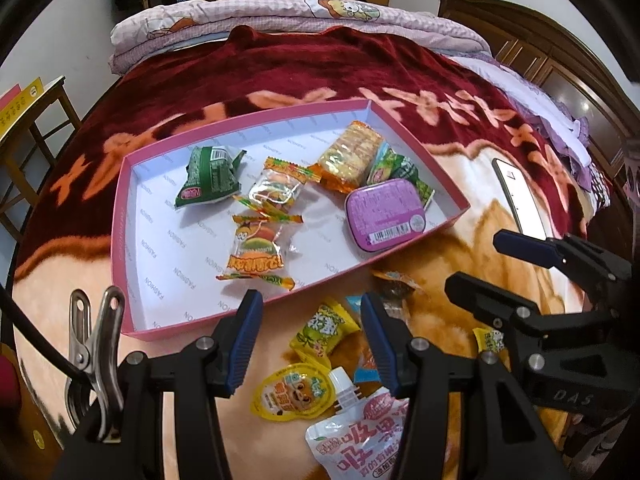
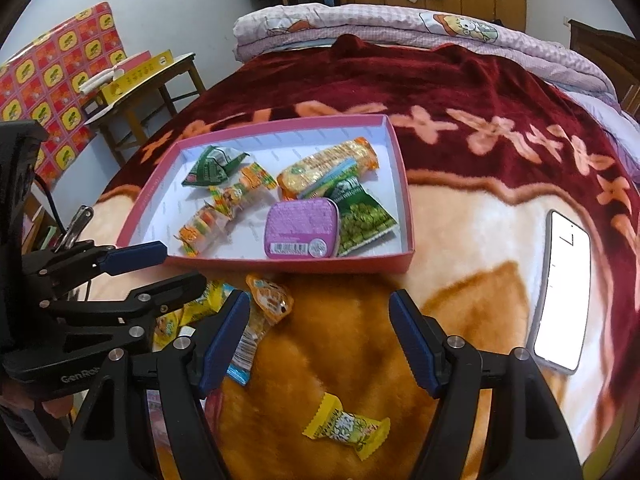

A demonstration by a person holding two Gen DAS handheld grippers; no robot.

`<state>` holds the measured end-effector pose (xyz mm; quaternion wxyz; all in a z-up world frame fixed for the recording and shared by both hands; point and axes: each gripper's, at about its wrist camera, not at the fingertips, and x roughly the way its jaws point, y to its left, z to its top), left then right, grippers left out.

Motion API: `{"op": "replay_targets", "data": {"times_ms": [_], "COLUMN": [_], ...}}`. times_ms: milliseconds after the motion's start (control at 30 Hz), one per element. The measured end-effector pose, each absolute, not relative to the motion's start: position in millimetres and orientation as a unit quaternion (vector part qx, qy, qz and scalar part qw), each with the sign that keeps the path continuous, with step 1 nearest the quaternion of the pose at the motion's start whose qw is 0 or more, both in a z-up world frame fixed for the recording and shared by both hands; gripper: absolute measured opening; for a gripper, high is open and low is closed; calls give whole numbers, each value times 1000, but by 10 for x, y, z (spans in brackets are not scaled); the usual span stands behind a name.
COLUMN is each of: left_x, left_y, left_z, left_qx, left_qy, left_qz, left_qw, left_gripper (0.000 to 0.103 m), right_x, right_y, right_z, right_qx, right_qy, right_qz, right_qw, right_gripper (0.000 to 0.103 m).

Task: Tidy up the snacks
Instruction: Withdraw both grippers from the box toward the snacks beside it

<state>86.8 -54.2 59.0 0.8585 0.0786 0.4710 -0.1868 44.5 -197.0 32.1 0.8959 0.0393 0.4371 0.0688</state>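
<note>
A pink box (image 1: 120, 208) (image 2: 409, 200) with a white inside lies on the blanket. It holds a green triangular packet (image 1: 210, 178), gummy burger candies (image 1: 256, 256), a cracker packet (image 1: 350, 152), a purple tin (image 1: 384, 216) (image 2: 300, 228) and a green pea packet (image 2: 364, 220). In front of the box loose snacks lie on the blanket: a yellow candy (image 1: 326, 326), a jelly cup (image 1: 294, 394), a spouted pouch (image 1: 364, 436) and an orange packet (image 2: 272, 298). My left gripper (image 1: 312, 322) (image 2: 182, 266) hovers open over this pile. My right gripper (image 2: 320, 316) (image 1: 474, 260) stands open beside it, with another yellow candy (image 2: 346, 426) lying below.
A lit phone (image 1: 520, 196) (image 2: 564, 292) lies on the blanket to the right of the box. A folded quilt (image 2: 400, 28) sits at the far end of the bed. A wooden stool (image 2: 152, 92) with a yellow box stands to the left. A dark headboard (image 1: 540, 52) is on the right.
</note>
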Motion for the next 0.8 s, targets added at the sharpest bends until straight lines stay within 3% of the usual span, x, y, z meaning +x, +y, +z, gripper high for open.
{"op": "replay_targets", "data": {"times_ms": [800], "left_x": [658], "left_y": [-425], "left_z": [439], "left_qx": [67], "left_qy": [494], "left_qz": [-189], "left_qw": [846], "left_gripper": [54], "right_x": [89], "right_y": [-2074], "right_z": [69], "right_qx": [33], "right_qy": [474], "right_qz": [64], "right_qw": [878], "right_gripper": [74]}}
